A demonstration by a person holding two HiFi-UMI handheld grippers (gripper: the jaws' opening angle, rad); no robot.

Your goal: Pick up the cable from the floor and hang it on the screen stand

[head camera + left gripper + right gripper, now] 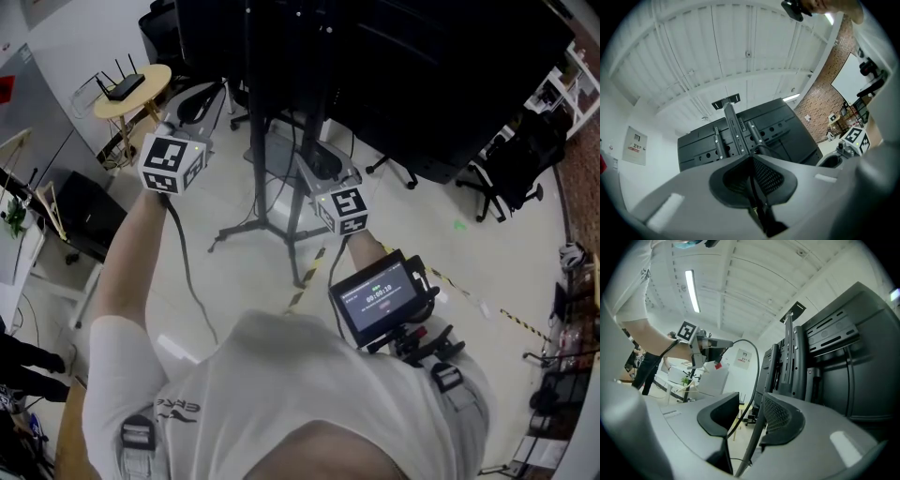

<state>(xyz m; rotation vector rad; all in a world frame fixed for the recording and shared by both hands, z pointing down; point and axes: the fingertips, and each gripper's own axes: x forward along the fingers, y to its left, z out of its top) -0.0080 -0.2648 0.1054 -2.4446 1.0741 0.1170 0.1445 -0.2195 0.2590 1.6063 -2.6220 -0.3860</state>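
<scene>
- At the far left, a round pale-wood side table (159, 77) carries a black router (124, 87).
- The left gripper (752, 164) is raised toward the screen, its tongs together and clamped on the thin black cable (755, 379). The cable is therefore off the floor, and the pick-up half of the task looks done.
- In the middle, just beyond both grippers, rises the tall black metal screen stand (259, 141) with its large dark screen. No view shows the cable resting on any bracket or bar, so the hanging appears not yet done.
- To the right, the right gripper (749, 413) has its tongs apart. The cable arcs over from the left gripper and runs down through the gap, and the pads do not pinch it.
- What seems left is to drape that span over a part of the stand and let go.
- The pale glossy floor (450, 272) carries a yellow-and-black tape strip (307, 274) near the stand's feet.
- Black office chairs (511, 173) stand at the far right.
- Overhead is a white ribbed ceiling (740, 47), and a red brick wall (820, 105) closes the room on the right.
</scene>
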